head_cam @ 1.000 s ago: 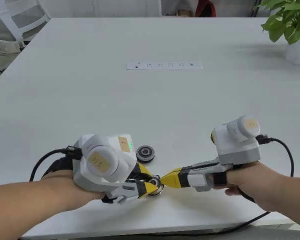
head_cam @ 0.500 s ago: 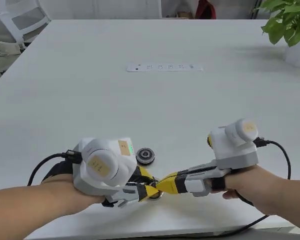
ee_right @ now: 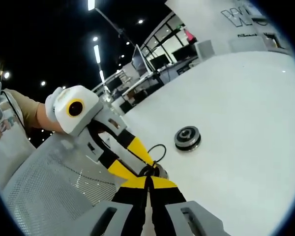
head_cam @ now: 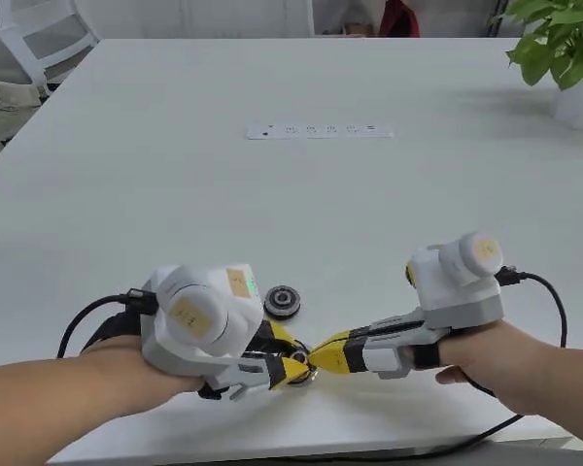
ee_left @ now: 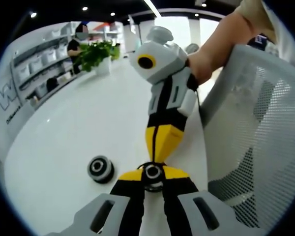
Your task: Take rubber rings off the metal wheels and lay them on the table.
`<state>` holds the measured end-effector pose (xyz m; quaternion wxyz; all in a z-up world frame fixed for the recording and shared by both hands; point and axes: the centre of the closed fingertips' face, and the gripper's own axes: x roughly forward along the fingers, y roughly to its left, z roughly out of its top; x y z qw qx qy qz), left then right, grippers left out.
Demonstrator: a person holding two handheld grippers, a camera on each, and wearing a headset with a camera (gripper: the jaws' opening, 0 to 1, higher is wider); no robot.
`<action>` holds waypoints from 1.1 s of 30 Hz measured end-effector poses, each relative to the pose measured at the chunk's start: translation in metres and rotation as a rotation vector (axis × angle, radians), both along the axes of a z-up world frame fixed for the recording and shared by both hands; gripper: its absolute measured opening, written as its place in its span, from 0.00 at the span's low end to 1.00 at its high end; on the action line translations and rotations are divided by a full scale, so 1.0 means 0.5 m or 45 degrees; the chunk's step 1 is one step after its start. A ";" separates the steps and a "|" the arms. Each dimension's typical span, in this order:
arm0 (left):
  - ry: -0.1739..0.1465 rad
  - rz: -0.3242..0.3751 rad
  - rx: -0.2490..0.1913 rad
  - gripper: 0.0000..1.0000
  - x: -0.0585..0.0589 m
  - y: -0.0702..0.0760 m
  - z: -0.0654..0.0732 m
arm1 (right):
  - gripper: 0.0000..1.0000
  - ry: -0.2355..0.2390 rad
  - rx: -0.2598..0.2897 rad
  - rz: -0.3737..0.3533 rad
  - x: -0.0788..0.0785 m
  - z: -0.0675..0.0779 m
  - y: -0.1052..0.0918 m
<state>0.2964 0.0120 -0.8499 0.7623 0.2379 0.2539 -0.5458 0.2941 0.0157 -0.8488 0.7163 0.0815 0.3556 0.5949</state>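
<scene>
We see the left gripper (head_cam: pixel 293 370) clamped on a metal wheel (ee_left: pixel 152 172). The right gripper (ee_right: pixel 148 183), at its 3 o'clock, has its jaws pinched together on the black rubber ring (ee_right: pixel 157 144). At 11 o'clock, a second wheel (head_cam: pixel 283 301) lies on the white table (head_cam: pixel 301 204).

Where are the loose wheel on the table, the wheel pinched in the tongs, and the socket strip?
Loose wheel (head_cam: pixel 283 301): head view, top face.
Pinched wheel (ee_left: pixel 152 172): left gripper view, centre hub.
Socket strip (head_cam: pixel 319 129): head view, middle of top.
</scene>
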 end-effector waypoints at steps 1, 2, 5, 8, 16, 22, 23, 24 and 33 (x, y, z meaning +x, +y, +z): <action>0.001 0.001 0.001 0.14 0.000 0.000 0.000 | 0.00 0.001 0.000 -0.003 0.000 0.001 -0.001; 0.002 0.002 0.002 0.14 -0.001 0.000 0.000 | 0.00 0.002 0.000 -0.006 0.001 0.001 -0.001; 0.005 0.005 0.003 0.14 -0.001 0.000 0.000 | 0.00 0.001 0.008 -0.017 0.005 0.003 -0.002; 0.006 0.004 0.005 0.14 0.000 0.000 0.000 | 0.00 0.005 0.006 -0.018 0.007 0.003 -0.002; 0.022 0.006 0.008 0.14 0.000 0.000 0.000 | 0.00 0.003 0.016 -0.023 0.009 0.009 -0.003; 0.012 -0.013 0.001 0.17 -0.003 0.003 0.009 | 0.00 0.011 0.032 -0.034 0.010 0.015 -0.003; 0.010 -0.017 -0.003 0.18 -0.004 0.003 0.013 | 0.00 0.008 0.031 -0.033 0.009 0.016 -0.003; 0.009 -0.017 -0.007 0.19 -0.004 0.003 0.015 | 0.00 0.007 0.031 -0.033 0.010 0.016 -0.003; 0.016 -0.001 -0.070 0.22 -0.004 0.014 0.049 | 0.00 0.007 0.057 -0.046 0.013 0.029 -0.004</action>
